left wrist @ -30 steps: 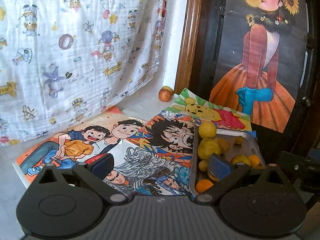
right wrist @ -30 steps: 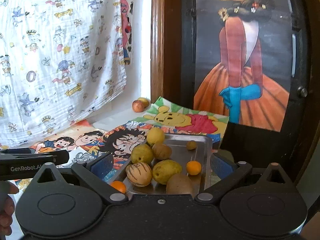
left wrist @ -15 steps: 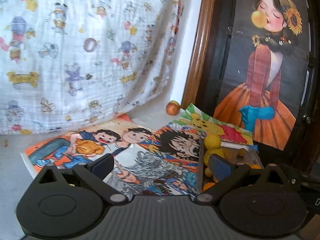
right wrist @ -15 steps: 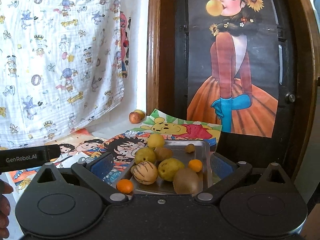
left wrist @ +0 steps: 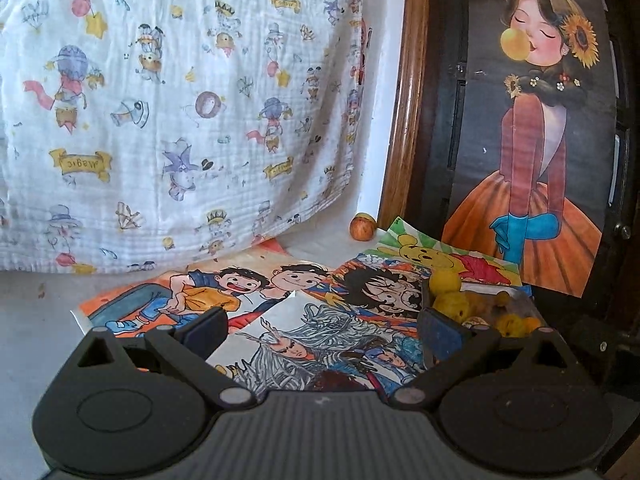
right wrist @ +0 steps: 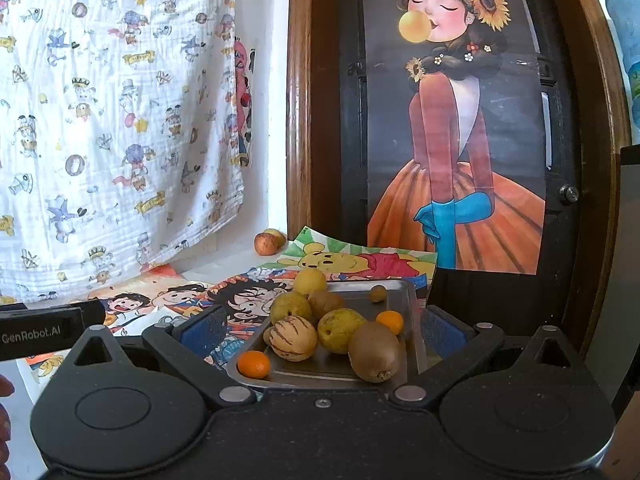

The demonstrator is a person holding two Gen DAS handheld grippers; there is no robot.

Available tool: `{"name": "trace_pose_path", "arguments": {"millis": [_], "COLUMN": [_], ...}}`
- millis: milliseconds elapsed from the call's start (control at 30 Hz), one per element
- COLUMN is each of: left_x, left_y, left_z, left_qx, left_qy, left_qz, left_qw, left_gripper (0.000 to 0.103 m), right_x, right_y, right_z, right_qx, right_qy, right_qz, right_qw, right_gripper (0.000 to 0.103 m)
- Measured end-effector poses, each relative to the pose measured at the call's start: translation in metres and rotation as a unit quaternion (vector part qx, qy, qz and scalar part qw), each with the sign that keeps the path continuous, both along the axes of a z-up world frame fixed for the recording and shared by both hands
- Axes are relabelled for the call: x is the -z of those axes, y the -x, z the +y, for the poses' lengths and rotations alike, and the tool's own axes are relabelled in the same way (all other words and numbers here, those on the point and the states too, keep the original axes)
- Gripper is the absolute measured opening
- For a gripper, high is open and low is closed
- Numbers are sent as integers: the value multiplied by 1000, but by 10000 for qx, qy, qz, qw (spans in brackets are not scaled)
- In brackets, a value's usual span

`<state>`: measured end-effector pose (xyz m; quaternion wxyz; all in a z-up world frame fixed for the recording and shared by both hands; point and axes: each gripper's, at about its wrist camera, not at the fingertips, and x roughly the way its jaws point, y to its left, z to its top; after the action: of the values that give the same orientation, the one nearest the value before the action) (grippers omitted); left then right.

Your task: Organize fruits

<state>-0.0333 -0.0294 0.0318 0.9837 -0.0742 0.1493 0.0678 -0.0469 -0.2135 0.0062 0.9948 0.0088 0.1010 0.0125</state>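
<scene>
Right wrist view: the right hand-held gripper (right wrist: 320, 330), its blue-padded fingers spread wide and holding nothing, hovers over the near end of a rectangular stainless-steel tray (right wrist: 408, 300). In the tray lie a brown fuzzy kiwi (right wrist: 374, 350) nearest the camera, a cream striped melon-like fruit (right wrist: 293, 338), a yellow-green pear-like fruit (right wrist: 340, 330), a small orange citrus (right wrist: 254, 364) at the near left corner, a second small orange citrus (right wrist: 390, 320) towards the right wall, and several more yellow and brown fruits behind them. A reddish apple (right wrist: 266, 243) sits well apart from the tray, on the tabletop at the foot of the wooden door frame (right wrist: 298, 120). Colourful cartoon drawings (right wrist: 244, 300) cover the tabletop beneath and beside the tray. A white cartoon-printed cloth (right wrist: 120, 120) hangs behind, and a poster of a girl in an orange dress (right wrist: 452, 140) stands to the right.

Left wrist view: the left hand-held gripper (left wrist: 322, 326), likewise wide open and empty, is held above the drawings, to the left of the tray (left wrist: 480, 288), whose fruit shows just past its right finger.
</scene>
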Motion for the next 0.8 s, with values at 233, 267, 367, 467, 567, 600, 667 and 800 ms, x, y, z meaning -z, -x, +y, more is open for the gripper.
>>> {"name": "trace_pose_path", "arguments": {"millis": [233,267,367,467,567,600,667,800], "left_x": [4,4,6,8,9,10,11,14], "left_y": [10,11,15,19,22,23,25,27], "left_z": [0,1,3,5,9,9,11,12], "left_qx": [-49,-56,-70,-98,-139,-138,-139,-132], "left_qy": [-217,-231,-231,-268,-259,-252,-264,-277], "left_qz": [-68,-69,-77,-91,-107,-97,-67,-2], "left_qw": [9997,9997,9997,9996,9995,9995,9995,9995], "left_gripper": [103,103,103,103,103,103,103,103], "right_x": [9,11,16,20,23,24,24,24], "right_y": [6,6,8,10,13,13,13,15], "right_z": [9,10,15,18,20,21,22,22], "right_qx": [-77,-97,-113,-105,-128,-143,-168,-176], "right_qy": [-7,5,32,32,47,42,27,34], "right_qz": [-23,-9,16,25,24,26,43,62], "right_qw": [10000,10000,9999,9999,9999,9999,9998,9998], "right_gripper": [102,102,102,102,102,102,102,102]}}
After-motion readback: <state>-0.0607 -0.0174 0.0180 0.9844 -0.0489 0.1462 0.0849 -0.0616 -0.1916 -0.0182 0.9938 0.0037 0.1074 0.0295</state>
